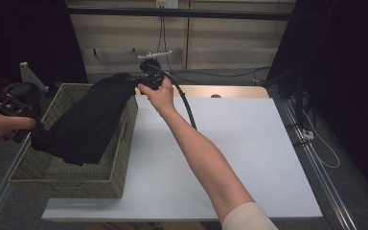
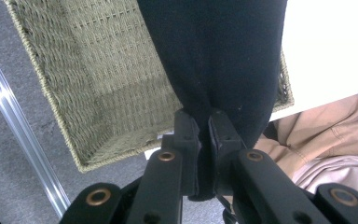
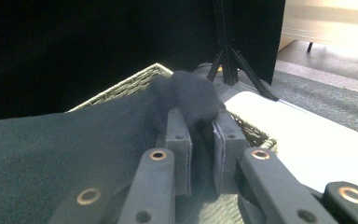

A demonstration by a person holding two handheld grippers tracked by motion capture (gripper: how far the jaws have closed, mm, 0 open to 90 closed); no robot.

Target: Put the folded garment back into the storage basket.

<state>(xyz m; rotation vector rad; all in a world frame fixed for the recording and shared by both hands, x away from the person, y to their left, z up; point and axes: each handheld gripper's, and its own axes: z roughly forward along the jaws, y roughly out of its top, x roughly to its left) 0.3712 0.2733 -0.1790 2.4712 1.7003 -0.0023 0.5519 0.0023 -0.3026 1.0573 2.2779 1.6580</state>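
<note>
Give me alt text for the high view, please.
A black cloth hangs stretched between the left gripper and right gripper, both shut on it, over a woven basket on a white table.

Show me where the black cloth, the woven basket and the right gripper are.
black cloth [image 1: 88, 120], high view, middle of the fabric
woven basket [image 1: 67, 184], high view, near wall
right gripper [image 3: 200, 137], right gripper view, between its fingertips

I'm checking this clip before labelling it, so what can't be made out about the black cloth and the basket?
- High view: the black cloth hides most of the basket floor.
- High view: left hand-held gripper is too dark to read against the cloth.
- Right gripper view: cloth bunched in the right hand-held gripper hides its own edge.
</note>
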